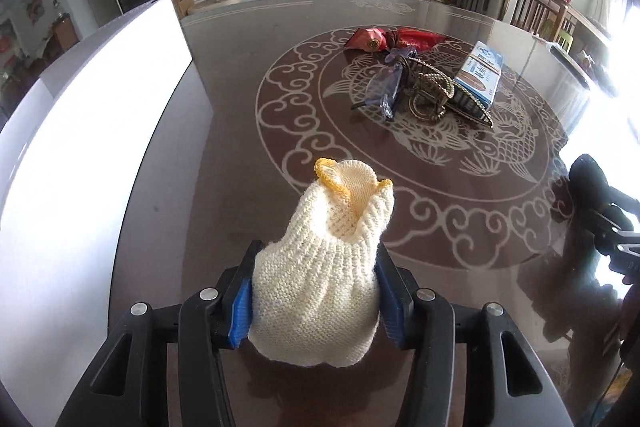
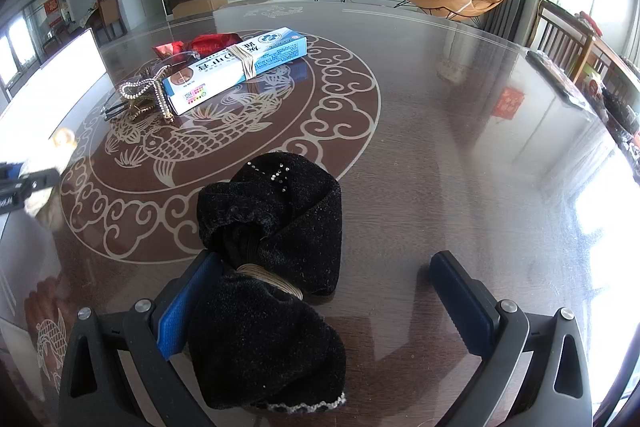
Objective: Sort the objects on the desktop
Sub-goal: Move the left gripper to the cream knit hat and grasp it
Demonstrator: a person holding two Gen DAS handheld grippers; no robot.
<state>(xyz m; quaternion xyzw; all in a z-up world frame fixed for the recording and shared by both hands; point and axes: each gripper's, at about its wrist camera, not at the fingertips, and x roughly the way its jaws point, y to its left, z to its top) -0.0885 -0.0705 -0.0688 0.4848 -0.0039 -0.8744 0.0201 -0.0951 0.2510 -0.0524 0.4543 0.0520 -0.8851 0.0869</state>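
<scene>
My left gripper (image 1: 316, 291) is shut on a cream knitted glove with a yellow cuff (image 1: 324, 267), held over the near left of the dark patterned table (image 1: 224, 155). My right gripper (image 2: 324, 291) is open around a black bundled fabric item tied with cord (image 2: 272, 243) that lies on the table; it touches the left pad and is apart from the right pad. A pile sits mid-table: a blue and white box (image 1: 480, 75) (image 2: 236, 67), a bead necklace (image 2: 140, 89), glasses (image 1: 384, 87), red packets (image 1: 384, 39).
A white box (image 1: 92, 115) stands along the table's left side, and also shows in the right wrist view (image 2: 52, 83). The right gripper shows at the right edge of the left wrist view (image 1: 600, 211). Chairs stand beyond the table's right edge (image 2: 568, 43).
</scene>
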